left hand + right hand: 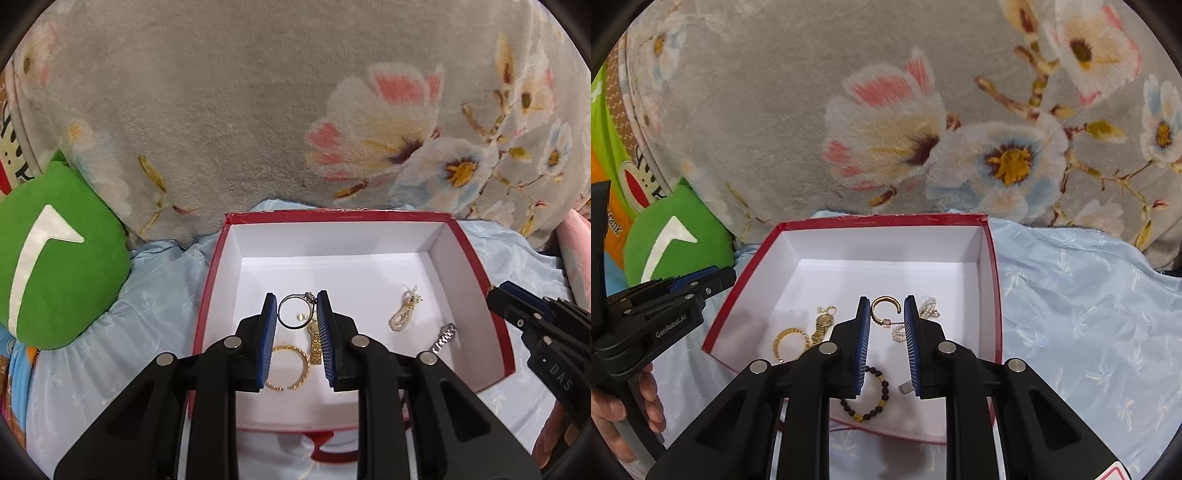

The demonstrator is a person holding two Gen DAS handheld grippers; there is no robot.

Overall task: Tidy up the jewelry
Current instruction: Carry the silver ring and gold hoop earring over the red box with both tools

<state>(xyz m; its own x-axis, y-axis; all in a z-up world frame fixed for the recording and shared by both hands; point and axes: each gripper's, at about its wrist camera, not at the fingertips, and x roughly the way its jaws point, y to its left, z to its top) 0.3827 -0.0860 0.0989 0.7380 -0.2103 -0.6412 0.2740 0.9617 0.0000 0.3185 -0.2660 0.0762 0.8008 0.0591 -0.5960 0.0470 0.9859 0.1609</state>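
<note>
a red box (476,266) with a white inside sits on the pale blue bedspread (1089,314), in front of a grey floral blanket (221,110), and most of the jewelry already lies in it. the left tongs (296,310) hover over the box's near left part, holding a silver ring (295,312) upright between the blue pads — the jaws are only partly closed, just wide enough for the ring, and it looks lightly pinched rather than dropped. under them on the box floor lie a gold beaded ring (291,369) and a small gold watch (315,341); toward the right wall rest a pearl piece (404,308) and a silver link piece (445,336).

the right tongs (886,314) hang over the near right part of the box with a gold hoop earring (885,309) framed between the tips; whether they grip it or it lies below cannot be told. a dark bead bracelet (871,395) lies by the near edge.

judging by this, the task seems nearly finished: nothing is seen left on the bedspread, so what remains is releasing the ring and perhaps the hoop. a green cushion (62,258) sits off the box's left side.
</note>
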